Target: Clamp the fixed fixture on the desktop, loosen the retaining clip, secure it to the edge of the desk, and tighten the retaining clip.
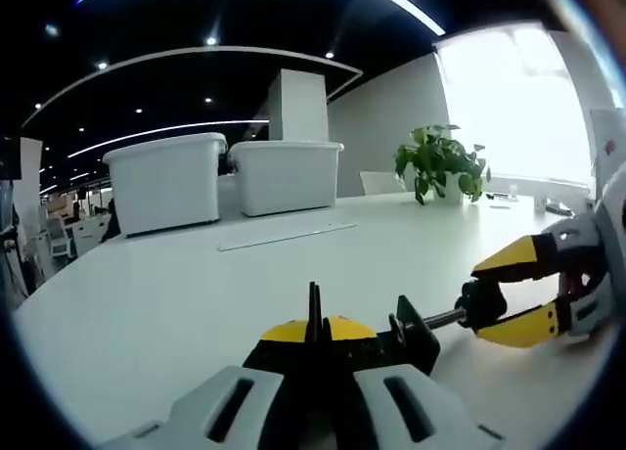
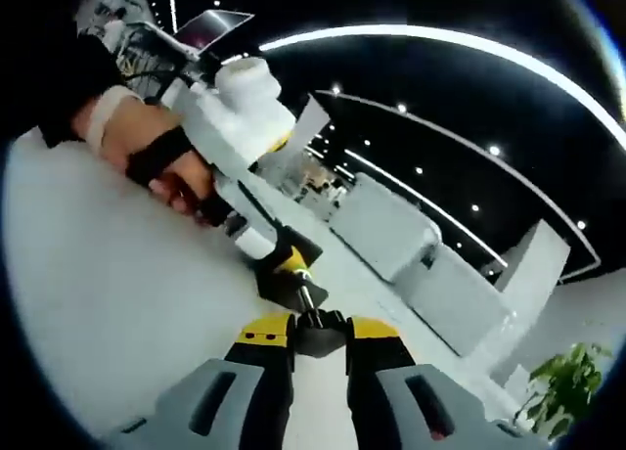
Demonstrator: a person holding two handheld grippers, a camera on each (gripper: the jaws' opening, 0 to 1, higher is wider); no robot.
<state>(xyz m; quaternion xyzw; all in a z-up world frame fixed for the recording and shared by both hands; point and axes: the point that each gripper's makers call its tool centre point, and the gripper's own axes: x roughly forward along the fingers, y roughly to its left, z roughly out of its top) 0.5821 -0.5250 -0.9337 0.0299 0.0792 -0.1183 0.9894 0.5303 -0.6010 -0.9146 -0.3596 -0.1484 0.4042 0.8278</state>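
gripping one clamp [image 1: 416,335], left claw [image 1: 315,335] pinching body, right claw [image 2: 320,335] pinching knob [image 2: 320,331], two bins [image 1: 166,181]

I see a wide white surface [image 1: 176,293] with a rounded edge. Two white lidded bins [image 1: 166,181] [image 1: 287,174] stand side by side at its far side, a long clear ruler-like strip [image 1: 286,236] lies flat in front of them, and a potted green plant [image 1: 440,162] stands further right.
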